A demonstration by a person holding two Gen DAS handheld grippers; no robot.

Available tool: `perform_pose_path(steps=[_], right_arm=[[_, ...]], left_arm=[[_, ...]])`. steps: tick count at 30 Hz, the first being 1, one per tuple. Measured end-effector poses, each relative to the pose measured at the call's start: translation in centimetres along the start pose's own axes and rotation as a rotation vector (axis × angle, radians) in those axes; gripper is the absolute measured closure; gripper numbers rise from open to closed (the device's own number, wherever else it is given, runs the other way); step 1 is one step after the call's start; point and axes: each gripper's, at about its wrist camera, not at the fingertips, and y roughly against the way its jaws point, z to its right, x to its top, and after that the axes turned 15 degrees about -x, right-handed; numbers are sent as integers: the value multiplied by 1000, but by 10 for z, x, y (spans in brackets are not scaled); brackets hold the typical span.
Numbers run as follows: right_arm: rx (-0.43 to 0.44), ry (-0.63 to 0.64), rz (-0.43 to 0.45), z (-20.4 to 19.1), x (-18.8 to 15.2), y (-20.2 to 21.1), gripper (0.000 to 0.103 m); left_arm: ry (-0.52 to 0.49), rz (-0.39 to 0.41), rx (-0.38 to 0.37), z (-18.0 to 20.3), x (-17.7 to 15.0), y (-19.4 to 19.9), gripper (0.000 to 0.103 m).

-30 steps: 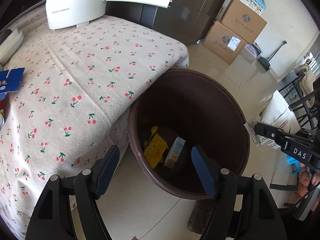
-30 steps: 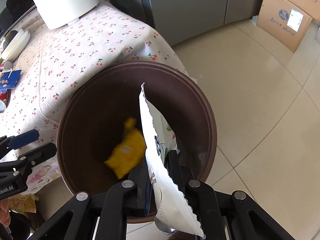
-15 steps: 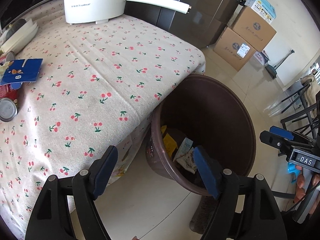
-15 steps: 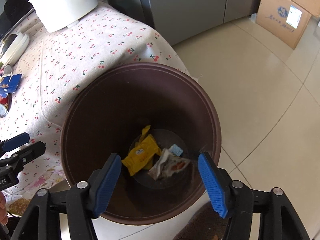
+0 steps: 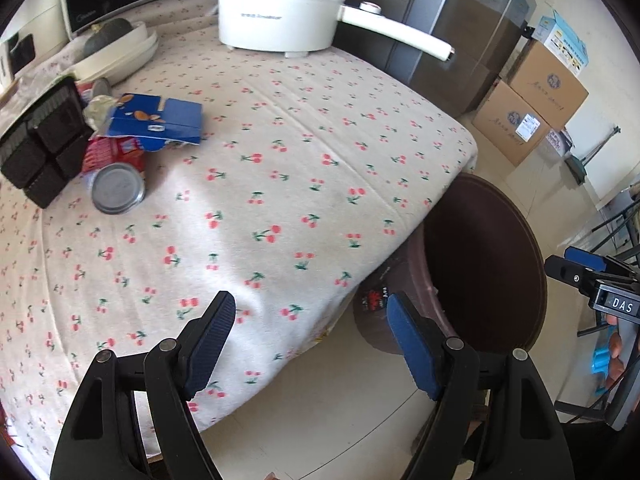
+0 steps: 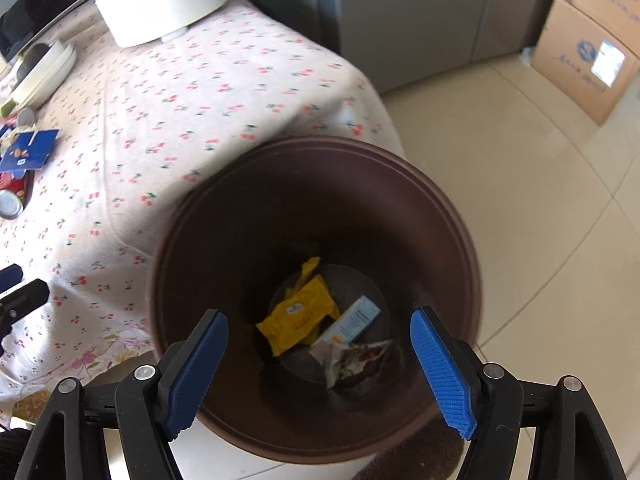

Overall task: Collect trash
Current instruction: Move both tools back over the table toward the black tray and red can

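A brown trash bin [image 6: 448, 216] stands on the floor beside the table; it also shows in the left wrist view [image 5: 536, 280]. In it lie a yellow wrapper [image 6: 298, 318], a small light-blue box [image 6: 352, 322] and a crumpled silver wrapper [image 6: 352, 360]. My right gripper [image 6: 320, 364] is open and empty above the bin. My left gripper [image 5: 310, 340] is open and empty over the table's near edge. On the table's left lie a torn blue box [image 5: 158, 122], a red wrapper [image 5: 114, 152], a tin can [image 5: 118, 188] and a black tray [image 5: 42, 146].
The table has a cherry-print cloth [image 5: 280, 184]. A white electric pot [image 5: 280, 4] with a long handle stands at the back, white dishes [image 5: 120, 54] at the back left. Cardboard boxes [image 5: 532, 108] and a steel fridge [image 5: 468, 28] stand beyond the bin.
My right gripper opened and let the silver wrapper drop into the bin. My left gripper swung left from over the bin to over the table, bringing the trash pile into view.
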Motion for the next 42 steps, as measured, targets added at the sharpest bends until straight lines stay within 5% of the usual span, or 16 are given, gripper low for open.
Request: perform_pose_path(steps=[13, 21, 29, 38, 40, 42], right_arm=[[35, 117, 26, -93, 23, 10, 18], [78, 130, 29, -142, 42, 12, 17], [79, 169, 5, -180, 54, -1, 16], [54, 191, -18, -189, 61, -16, 16], [47, 199, -23, -191, 61, -18, 16], [45, 205, -25, -193, 61, -19, 16]], left_arm=[[121, 119, 176, -99, -8, 72, 22], [-26, 211, 374, -156, 12, 108, 22], [-47, 150, 355, -217, 60, 94, 22], [-222, 119, 335, -221, 91, 77, 23], [-229, 117, 317, -217, 92, 76, 44], [-210, 117, 287, -214, 91, 78, 55]])
